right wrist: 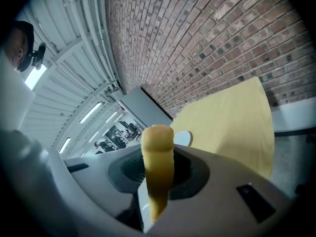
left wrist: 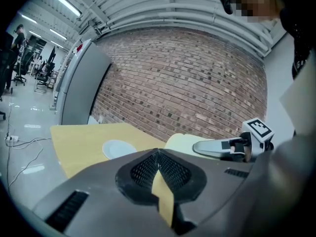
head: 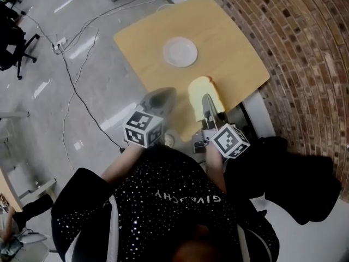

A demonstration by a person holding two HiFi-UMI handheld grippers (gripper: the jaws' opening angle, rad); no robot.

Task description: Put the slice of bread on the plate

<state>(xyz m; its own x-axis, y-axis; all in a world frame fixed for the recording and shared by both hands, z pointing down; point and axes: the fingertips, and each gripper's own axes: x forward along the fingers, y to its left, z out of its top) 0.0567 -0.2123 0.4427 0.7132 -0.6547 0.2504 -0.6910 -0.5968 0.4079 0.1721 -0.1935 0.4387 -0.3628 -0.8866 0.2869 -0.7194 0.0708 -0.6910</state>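
A white plate (head: 180,52) lies in the middle of the tan table (head: 229,42). The slice of bread (head: 203,90) hangs above the table's near edge, pale with a browner crust, and my right gripper (head: 208,106) is shut on its near end. In the right gripper view the slice (right wrist: 158,167) stands edge-on between the jaws, with the plate (right wrist: 182,138) beyond it. My left gripper (head: 160,97) is blurred, to the left of the bread at the table's near-left edge, its jaws together and holding nothing. From the left gripper view I see the plate (left wrist: 118,148), the bread (left wrist: 178,142) and the right gripper (left wrist: 217,147).
A brick wall (head: 305,42) runs along the table's right side. A dark bag or cloth (head: 294,173) lies on a white surface at the lower right. Cables (head: 71,64) trail across the grey floor on the left, near an office chair (head: 13,42).
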